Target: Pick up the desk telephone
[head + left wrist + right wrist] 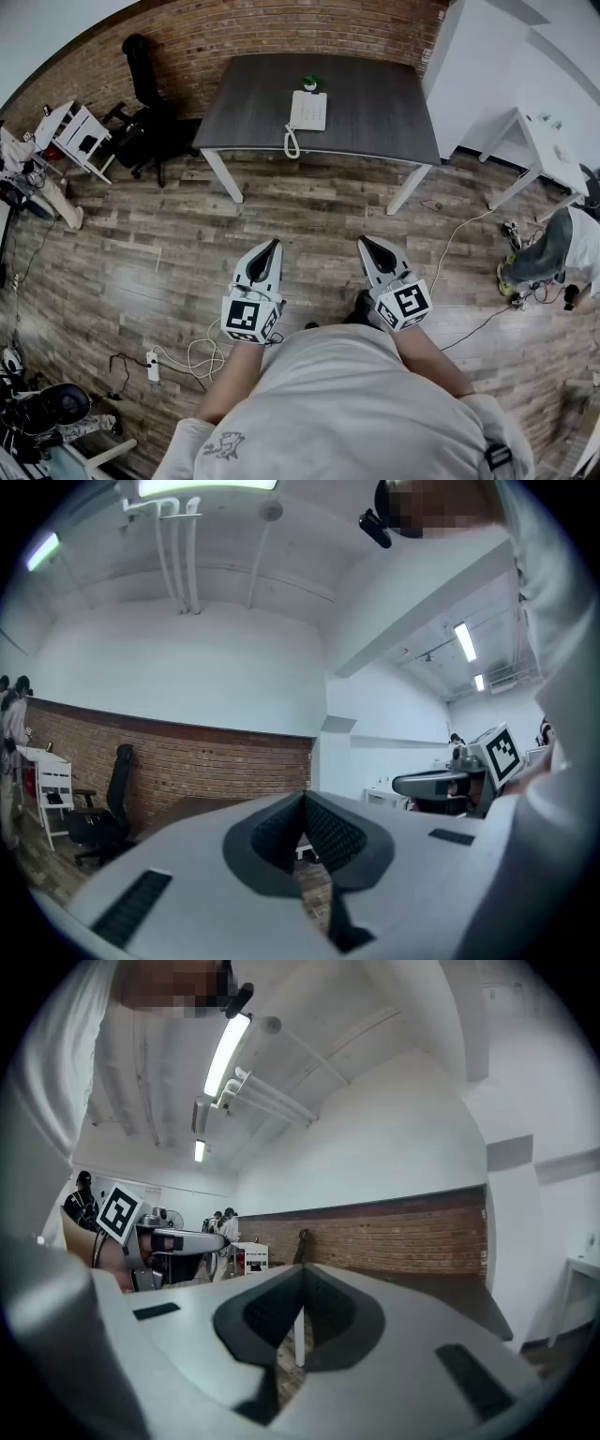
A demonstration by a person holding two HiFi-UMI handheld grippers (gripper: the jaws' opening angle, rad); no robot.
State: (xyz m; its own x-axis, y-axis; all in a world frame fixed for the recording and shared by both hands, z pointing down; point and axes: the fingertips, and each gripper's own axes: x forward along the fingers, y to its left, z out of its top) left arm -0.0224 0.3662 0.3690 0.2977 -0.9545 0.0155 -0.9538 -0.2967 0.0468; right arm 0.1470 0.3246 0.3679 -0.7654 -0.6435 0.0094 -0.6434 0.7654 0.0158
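Observation:
A white desk telephone [307,111] with a coiled cord [292,142] lies on the dark grey table [375,112] at the far side of the room. My left gripper [275,246] and right gripper [366,243] are held level over the wood floor, well short of the table. Both are shut with nothing between their jaws. In the left gripper view the left gripper [303,799] has its tips together and the right gripper [441,782] shows to the side. In the right gripper view the right gripper [302,1274] is likewise shut, with the table [450,1288] beyond it.
A small green plant [310,82] stands behind the phone. A black office chair [145,94] sits left of the table by the brick wall. White side tables [80,131] [544,150] flank the room. Cables and a power strip [153,366] lie on the floor; a person [562,253] crouches at right.

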